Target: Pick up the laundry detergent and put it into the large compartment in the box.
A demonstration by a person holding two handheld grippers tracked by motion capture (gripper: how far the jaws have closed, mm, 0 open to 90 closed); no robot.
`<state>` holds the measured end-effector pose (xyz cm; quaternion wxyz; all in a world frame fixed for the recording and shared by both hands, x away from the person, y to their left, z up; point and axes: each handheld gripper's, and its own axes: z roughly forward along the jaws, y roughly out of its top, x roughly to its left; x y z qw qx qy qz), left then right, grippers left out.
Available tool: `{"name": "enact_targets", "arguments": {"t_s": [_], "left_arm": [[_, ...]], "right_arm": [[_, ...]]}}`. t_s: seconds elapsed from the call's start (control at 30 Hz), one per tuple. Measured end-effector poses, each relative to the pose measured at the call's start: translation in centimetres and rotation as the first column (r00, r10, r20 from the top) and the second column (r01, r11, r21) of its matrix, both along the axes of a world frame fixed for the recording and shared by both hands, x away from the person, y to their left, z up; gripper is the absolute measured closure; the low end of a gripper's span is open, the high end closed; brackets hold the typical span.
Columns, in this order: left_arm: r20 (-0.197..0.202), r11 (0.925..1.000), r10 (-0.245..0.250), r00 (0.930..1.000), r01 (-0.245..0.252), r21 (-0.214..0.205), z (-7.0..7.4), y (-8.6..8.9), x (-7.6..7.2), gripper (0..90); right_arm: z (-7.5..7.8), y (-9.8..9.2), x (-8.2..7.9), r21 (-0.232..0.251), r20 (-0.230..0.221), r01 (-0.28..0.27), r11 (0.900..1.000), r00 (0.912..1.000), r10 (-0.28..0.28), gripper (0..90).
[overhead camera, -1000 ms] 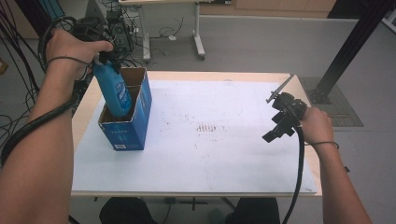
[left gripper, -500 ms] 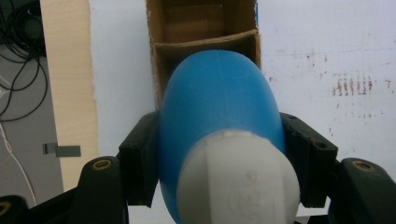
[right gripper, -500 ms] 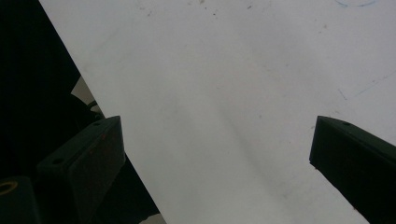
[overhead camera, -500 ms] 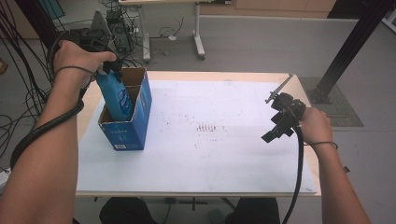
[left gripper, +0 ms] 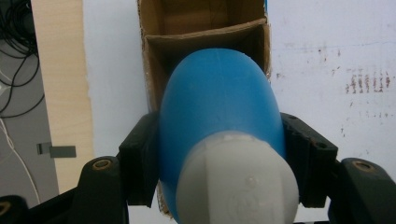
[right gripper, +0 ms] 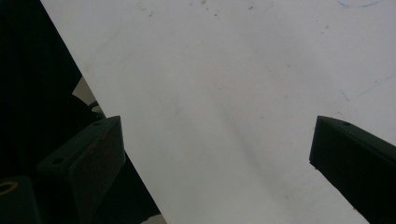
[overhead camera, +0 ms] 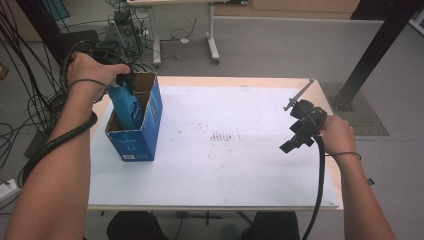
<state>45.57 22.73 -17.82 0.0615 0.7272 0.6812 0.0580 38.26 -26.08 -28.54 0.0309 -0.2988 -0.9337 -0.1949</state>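
High view, bottle: blue bottle (overhead camera: 126,106) at upper left of frame, lower half sunk into the open carton (overhead camera: 137,131) on the counter (overhead camera: 240,165).
High view, left tongs: (overhead camera: 121,84) at the bottle's neck.
High view, right tongs: (overhead camera: 295,141) idle at right, above bare counter.
Left gripper view: pads pinching the bottle below its white cap (left gripper: 238,179); carton compartment beneath.
Right gripper view: spread, nothing between.
Progress: likely mostly lowered; seating and release left.
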Motion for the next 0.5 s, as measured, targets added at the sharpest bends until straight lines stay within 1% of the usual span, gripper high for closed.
{"name": "enact_targets", "arguments": {"t_s": [0.23, 0.5], "left_arm": [[-0.006, 1.0, 0.0, 1.0, 0.0, 0.002, -1.1, -0.1, 0.2, 37.8], [-0.023, 1.0, 0.005, 0.9997, -0.005, 0.006, -2.5, 0.0, 0.3, 37.8]], "right_arm": [[-0.3, -0.2, 0.0, 0.007, -0.004, 0.003, 1.0, 1.0, -0.003, 3.1], [-0.3, -0.2, 0.0, 0.007, -0.006, 0.001, 1.0, 1.0, -0.001, 3.2]]}}
